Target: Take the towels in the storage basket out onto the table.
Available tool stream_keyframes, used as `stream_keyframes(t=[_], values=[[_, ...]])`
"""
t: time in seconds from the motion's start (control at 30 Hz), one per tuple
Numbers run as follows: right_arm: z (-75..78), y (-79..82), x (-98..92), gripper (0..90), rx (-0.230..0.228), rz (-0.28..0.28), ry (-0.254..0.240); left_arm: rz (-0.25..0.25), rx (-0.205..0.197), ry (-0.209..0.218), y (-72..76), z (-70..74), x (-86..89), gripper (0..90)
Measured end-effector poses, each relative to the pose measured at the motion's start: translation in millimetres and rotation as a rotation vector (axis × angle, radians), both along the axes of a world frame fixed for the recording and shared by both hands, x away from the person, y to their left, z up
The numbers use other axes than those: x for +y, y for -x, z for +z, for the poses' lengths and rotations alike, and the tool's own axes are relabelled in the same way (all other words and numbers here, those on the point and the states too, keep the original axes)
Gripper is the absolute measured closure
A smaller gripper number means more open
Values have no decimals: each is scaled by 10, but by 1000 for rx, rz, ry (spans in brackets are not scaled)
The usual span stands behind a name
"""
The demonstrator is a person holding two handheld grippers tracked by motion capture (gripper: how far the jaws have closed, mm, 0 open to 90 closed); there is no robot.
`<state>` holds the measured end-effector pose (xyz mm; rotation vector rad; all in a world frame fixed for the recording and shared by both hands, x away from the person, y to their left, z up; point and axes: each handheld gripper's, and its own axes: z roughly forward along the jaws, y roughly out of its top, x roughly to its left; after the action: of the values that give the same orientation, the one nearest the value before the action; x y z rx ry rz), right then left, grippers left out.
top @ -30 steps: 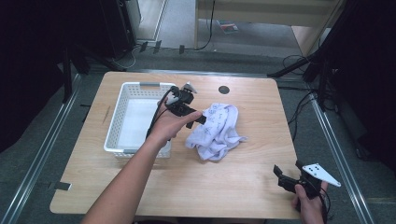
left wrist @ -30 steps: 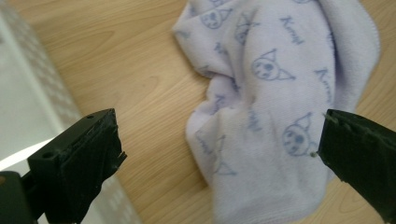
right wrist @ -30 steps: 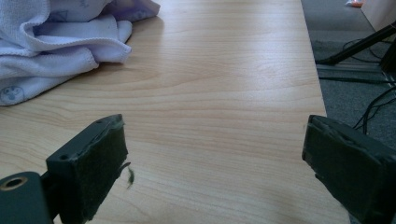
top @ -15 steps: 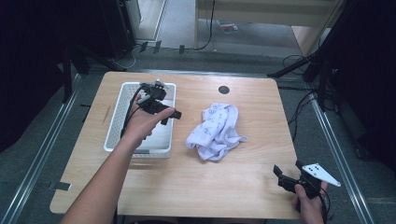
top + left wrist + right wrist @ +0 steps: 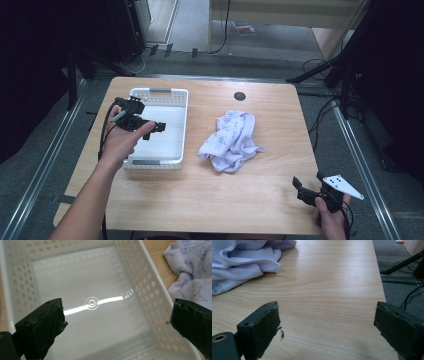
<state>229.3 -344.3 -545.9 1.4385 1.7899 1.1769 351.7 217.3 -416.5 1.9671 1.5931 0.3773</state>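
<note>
A crumpled white cloth with a pale blue print (image 5: 230,140) lies on the middle of the wooden table (image 5: 260,200). To its left stands an empty white perforated basket (image 5: 160,92). My left gripper (image 5: 152,127) hovers open over the basket's left half, with nothing between its jaws. In the left gripper view the gripper (image 5: 117,325) looks down into the bare basket (image 5: 147,287), and the cloth (image 5: 192,267) lies beyond its wall. My right gripper (image 5: 309,186) rests open near the table's front right corner. In the right gripper view the gripper (image 5: 327,327) faces bare wood, with the cloth (image 5: 242,262) at upper left.
A small dark round hole (image 5: 239,95) sits in the tabletop near the far edge. Metal rails and cables run along the floor around the table. The table's right edge (image 5: 378,277) drops off close to the right gripper.
My left gripper has moved left, away from the cloth, to above the basket. The cloth stays on the table. The right gripper has not moved.
</note>
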Motion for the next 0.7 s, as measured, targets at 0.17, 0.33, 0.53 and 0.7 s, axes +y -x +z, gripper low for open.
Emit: stream_keyframes(t=[0.17,0.33,0.53,0.7], values=[[0,0,3,66,0,-1,2,37,-41,10,166,-40,242,0],[0,-2,5,66,2,-1,2,47,-84,54,374,-110,509,9],[-1,-4,9,67,2,-4,11,79,-158,57,617,-158,723,132],[1,-2,13,67,5,-8,15,84,-173,75,812,-265,880,104]])
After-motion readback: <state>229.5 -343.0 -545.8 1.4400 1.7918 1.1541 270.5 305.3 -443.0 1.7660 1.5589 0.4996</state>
